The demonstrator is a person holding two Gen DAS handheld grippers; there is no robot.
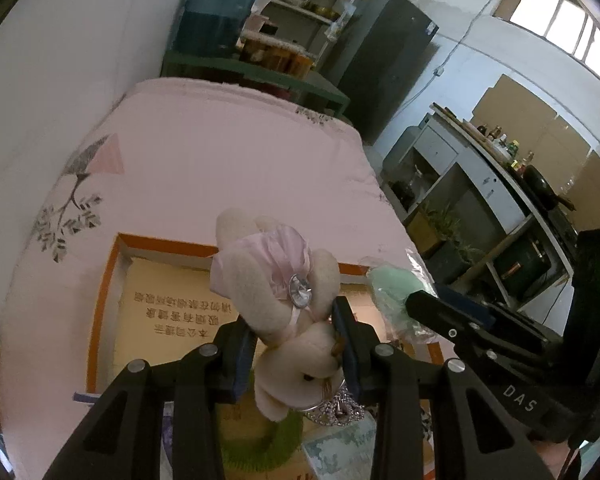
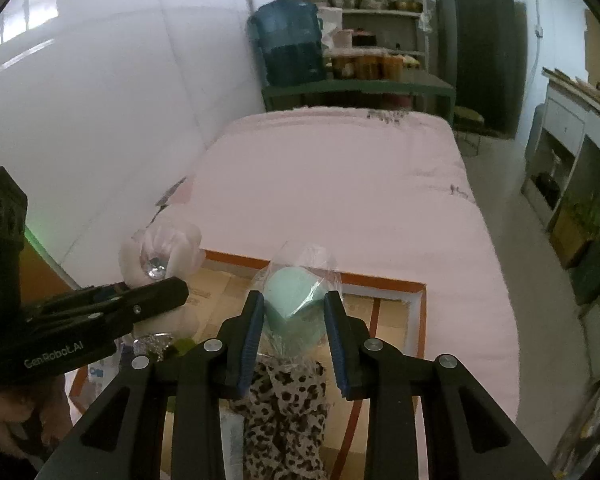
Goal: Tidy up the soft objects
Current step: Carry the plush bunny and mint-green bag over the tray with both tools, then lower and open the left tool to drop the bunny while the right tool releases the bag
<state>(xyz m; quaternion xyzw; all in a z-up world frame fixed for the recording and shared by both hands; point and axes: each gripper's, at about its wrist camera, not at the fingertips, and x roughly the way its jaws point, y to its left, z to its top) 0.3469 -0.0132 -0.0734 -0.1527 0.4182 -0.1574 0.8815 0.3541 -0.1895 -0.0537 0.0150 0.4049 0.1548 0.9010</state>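
Clamped in the left gripper [image 1: 296, 344] is a plush bear [image 1: 278, 300]; a bagged green sponge [image 2: 296, 300] is pinched by the right gripper [image 2: 294, 340], above a box [image 2: 418, 320].

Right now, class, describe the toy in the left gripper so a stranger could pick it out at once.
Find the pink bed, then the orange-rimmed box on its near end. Above the box, the left gripper clamps a cream teddy bear. Its pink dress with a shiny gem separates it from the green wrapped bundle beside it.

Cream plush bear [image 1: 278, 296] in pink satin dress, and mint-green sponge [image 2: 294, 300] in clear wrap, both above orange-rimmed box [image 2: 380, 280].
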